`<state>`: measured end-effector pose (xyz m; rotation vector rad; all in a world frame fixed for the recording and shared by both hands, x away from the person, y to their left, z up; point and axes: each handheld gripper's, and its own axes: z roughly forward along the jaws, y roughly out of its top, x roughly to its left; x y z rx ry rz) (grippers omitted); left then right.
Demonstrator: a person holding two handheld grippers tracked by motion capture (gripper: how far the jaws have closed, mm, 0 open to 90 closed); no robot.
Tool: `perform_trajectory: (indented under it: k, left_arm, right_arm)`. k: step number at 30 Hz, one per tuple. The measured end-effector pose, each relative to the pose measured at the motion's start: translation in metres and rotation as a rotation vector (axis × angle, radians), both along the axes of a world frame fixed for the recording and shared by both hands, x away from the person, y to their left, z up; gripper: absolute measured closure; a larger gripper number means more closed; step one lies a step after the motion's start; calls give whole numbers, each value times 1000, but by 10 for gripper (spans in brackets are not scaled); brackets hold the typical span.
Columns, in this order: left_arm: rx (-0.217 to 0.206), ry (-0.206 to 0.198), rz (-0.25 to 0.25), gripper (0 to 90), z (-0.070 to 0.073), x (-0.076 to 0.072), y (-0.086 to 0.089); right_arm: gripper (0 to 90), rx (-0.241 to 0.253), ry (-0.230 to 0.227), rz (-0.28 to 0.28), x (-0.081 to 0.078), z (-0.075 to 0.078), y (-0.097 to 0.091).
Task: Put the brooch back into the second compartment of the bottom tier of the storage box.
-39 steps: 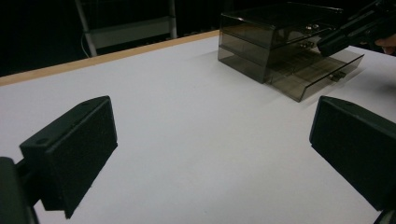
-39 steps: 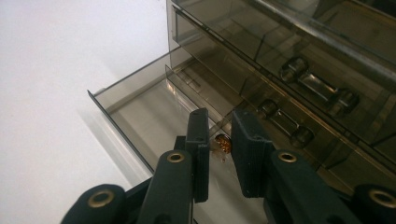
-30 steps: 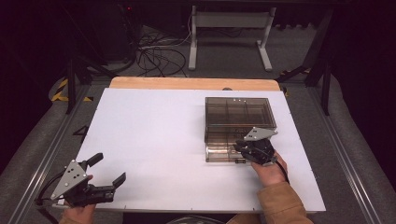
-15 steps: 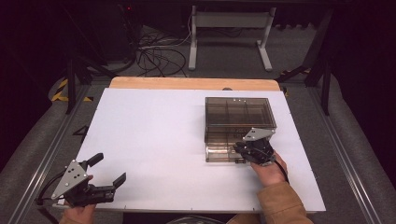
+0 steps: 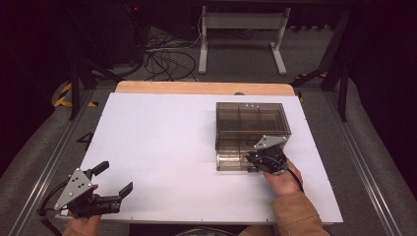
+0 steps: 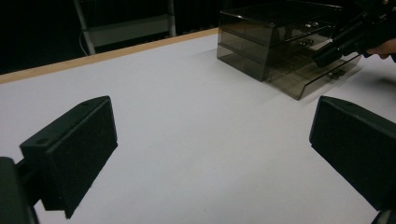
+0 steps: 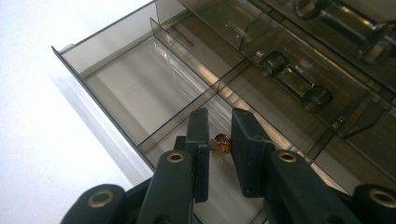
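Right gripper view: right gripper [image 7: 219,154] clenched on small amber bead [image 7: 222,143], poised over open drawer [image 7: 140,88] of smoky organiser box [image 5: 252,129]. Step judged: depositing bead. Next called for releasing above chosen compartment. Left gripper [image 5: 112,180] idle, released, near table [image 5: 162,142] edge.

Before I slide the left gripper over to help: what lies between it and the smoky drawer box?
Bare white tabletop. The left gripper view looks between its open jaws straight across to the drawer box; nothing lies on the way.
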<state>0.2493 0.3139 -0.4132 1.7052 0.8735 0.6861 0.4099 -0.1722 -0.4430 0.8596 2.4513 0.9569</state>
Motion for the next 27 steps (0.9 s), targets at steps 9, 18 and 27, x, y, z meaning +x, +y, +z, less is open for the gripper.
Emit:
perform_trajectory:
  k: [9,18,27]
  left_arm:
    - [0,0,0,16,0,0,0]
    - [1,0,2,16,0,0,0]
    - [2,1,1,16,0,0,0]
  right_arm:
    - [774,-11,11,0,1,-2,2]
    - [702,-1,0,1,0,0,2]
    - [613,64,-38,29,-8,16,2]
